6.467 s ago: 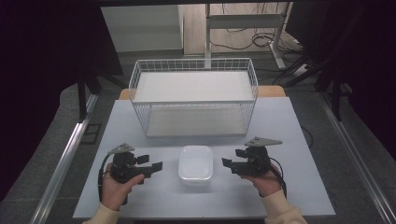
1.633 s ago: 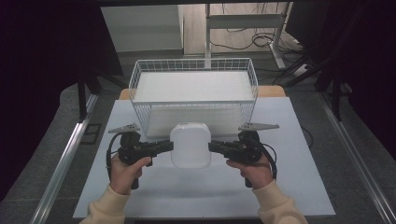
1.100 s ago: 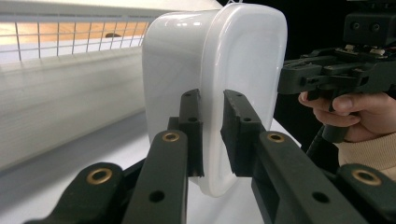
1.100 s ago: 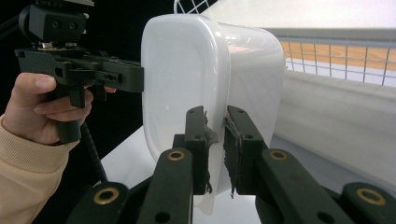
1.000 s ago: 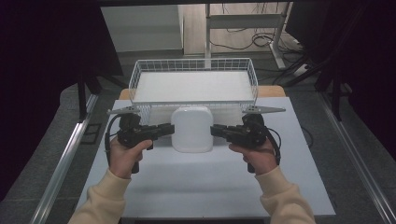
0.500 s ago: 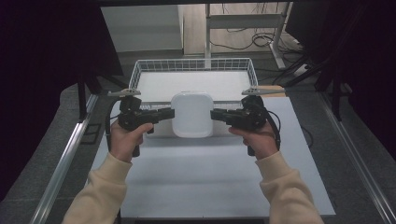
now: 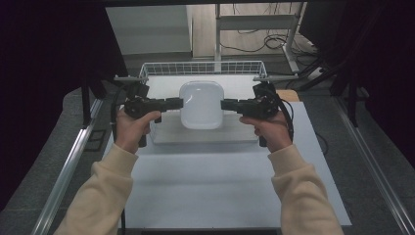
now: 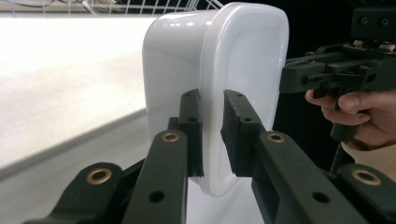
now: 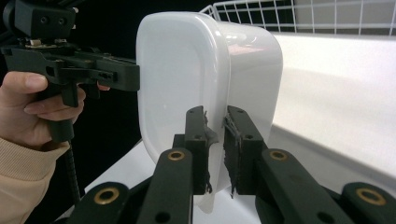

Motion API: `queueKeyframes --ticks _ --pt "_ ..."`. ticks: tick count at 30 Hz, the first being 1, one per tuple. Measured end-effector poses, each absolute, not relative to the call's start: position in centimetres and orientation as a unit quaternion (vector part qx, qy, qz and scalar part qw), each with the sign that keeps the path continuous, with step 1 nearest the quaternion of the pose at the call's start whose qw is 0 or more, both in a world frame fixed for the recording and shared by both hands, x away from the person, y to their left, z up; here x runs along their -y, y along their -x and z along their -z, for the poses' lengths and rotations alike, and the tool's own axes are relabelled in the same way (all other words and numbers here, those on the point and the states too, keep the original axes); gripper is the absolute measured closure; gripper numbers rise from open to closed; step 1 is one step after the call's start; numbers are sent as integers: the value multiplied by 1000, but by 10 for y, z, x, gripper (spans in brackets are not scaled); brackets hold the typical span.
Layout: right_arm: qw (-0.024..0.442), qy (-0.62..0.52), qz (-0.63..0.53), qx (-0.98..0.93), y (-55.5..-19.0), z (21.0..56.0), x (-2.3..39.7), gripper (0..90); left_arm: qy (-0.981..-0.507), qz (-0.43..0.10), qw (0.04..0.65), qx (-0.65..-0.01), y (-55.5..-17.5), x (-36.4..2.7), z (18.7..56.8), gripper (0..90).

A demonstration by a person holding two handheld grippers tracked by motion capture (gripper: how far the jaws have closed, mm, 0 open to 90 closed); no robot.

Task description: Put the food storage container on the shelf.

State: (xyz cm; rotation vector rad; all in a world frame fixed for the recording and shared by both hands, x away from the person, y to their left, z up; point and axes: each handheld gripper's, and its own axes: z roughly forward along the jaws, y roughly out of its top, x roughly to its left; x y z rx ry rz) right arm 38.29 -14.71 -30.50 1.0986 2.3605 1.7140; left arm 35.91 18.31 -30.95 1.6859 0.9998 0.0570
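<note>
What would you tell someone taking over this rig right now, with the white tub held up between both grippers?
Left gripper: shut on the rim of the white rounded plastic tub.
Right gripper: shut on the opposite rim.
The tub is held in the air, tipped on its side, over the near edge of the white wire basket at the back of the white table.
Done: tub gripped and lifted clear of the table.
Left, probably: carry it over the basket, lower it in, open both grippers.
</note>
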Motion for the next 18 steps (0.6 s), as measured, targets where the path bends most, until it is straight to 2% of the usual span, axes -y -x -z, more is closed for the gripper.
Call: queueKeyframes --ticks 10,18 --pt "-2 -364 -546 -755 -421 289 142 799 -711 -14 555 -432 -395 -187 298 782" --pt "-16 -384 -534 -753 -445 288 139 797 -706 -10 546 -451 -422 -188 295 782"
